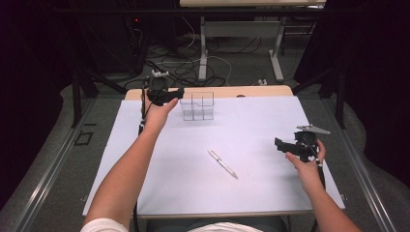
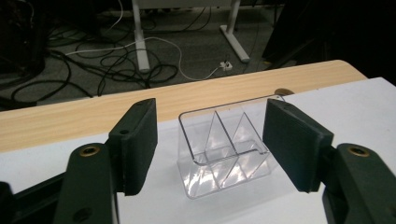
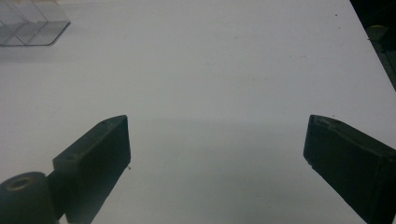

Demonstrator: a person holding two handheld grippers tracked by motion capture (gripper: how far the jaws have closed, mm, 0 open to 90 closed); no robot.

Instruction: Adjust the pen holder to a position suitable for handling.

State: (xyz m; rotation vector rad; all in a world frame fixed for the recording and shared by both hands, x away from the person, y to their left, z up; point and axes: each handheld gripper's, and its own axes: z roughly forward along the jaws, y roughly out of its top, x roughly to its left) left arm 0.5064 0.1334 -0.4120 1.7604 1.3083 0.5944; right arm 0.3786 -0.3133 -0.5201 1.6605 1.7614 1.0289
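The left gripper [image 2: 210, 149] is wide open and holds nothing. Its two black jaws stand one on each side of a clear plastic holder [image 2: 224, 149], but they do not touch it. The holder has little walls inside that split it into slots. It stands upright near the far edge of the white table [image 1: 251, 193], just beside the gripper in the high view [image 1: 175, 94]. All the slots look empty.

The right gripper [image 3: 217, 158] is wide open too, and it has nothing in it. It hangs over a bare part of the table near the right side [image 1: 281, 144]. From its own view, a corner of the holder [image 3: 28, 23] shows far off at the top left.

A pen [image 1: 222, 164] lies flat in the middle of the table. It is well apart from both grippers and well apart from the holder.

The job looks like putting the pen into the holder. It seems to be just at the start. The pen is not picked up yet. The holder is not gripped yet. So almost all of it is left: hold the holder steady, grab the pen, carry it over, and drop it into a slot.
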